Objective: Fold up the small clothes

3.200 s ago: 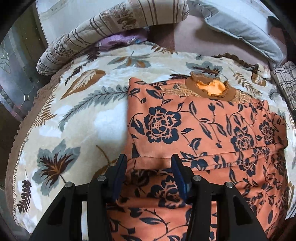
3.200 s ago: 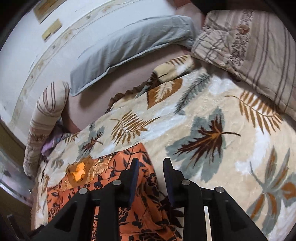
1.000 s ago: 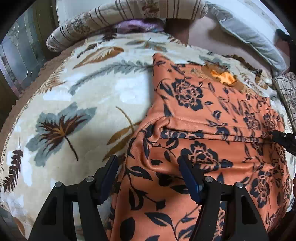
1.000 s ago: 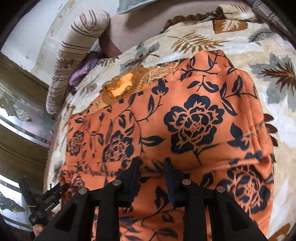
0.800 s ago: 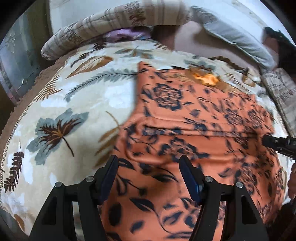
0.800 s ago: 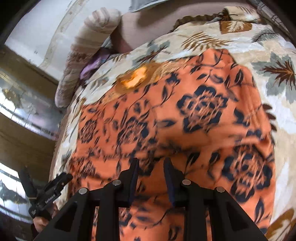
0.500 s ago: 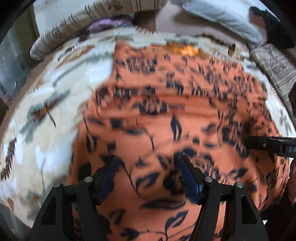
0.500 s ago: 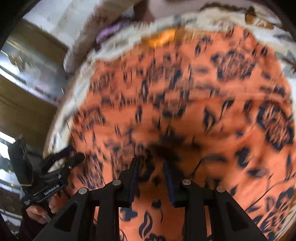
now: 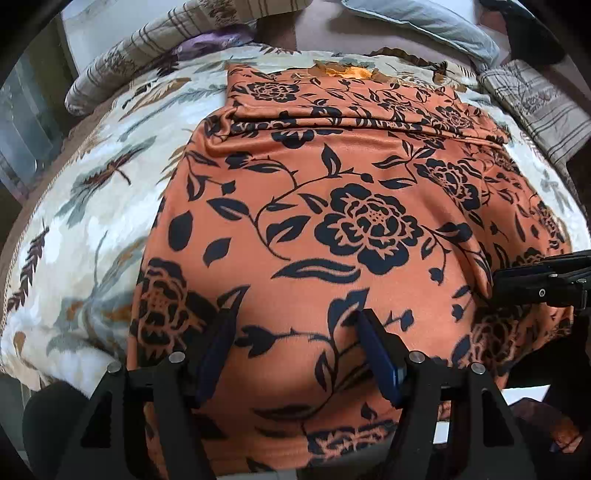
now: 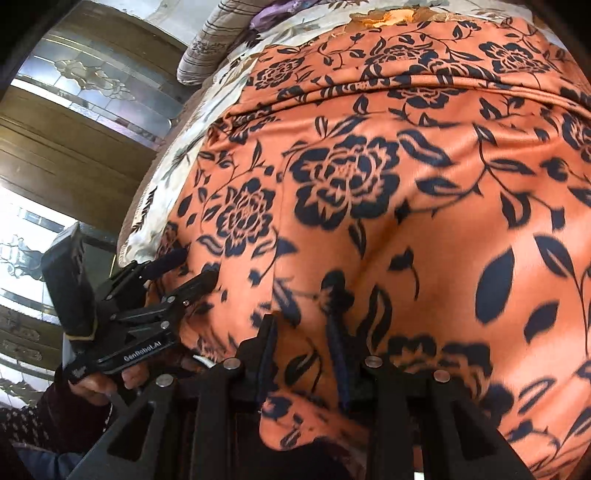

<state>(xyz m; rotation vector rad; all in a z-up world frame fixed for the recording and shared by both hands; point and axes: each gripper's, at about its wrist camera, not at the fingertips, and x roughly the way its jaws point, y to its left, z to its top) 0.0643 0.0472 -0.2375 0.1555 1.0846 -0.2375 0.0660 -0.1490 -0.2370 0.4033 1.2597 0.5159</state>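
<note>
An orange garment point(image 9: 332, 206) with a dark blue flower print lies spread on the bed and hangs over the near edge; it also fills the right wrist view point(image 10: 406, 184). Its far part is folded over, with a seam across, and the collar point(image 9: 347, 72) lies at the far end. My left gripper point(image 9: 295, 332) is open, its fingers on either side of the cloth near the hem. My right gripper point(image 10: 301, 334) has its fingers close together with a fold of cloth between them. It shows at the right in the left wrist view point(image 9: 532, 286). The left gripper shows in the right wrist view point(image 10: 184, 273).
The garment lies on a cream blanket point(image 9: 92, 206) with a leaf print. A striped bolster point(image 9: 155, 48) and a grey pillow point(image 9: 424, 18) lie at the head of the bed. A plaid pillow point(image 9: 535, 107) is at the right. A glass-panelled wooden door point(image 10: 85, 110) stands beside the bed.
Both grippers have drawn back from the middle of the garment to its near hem at the bed's edge. The left gripper stayed open; the right stayed narrow.
</note>
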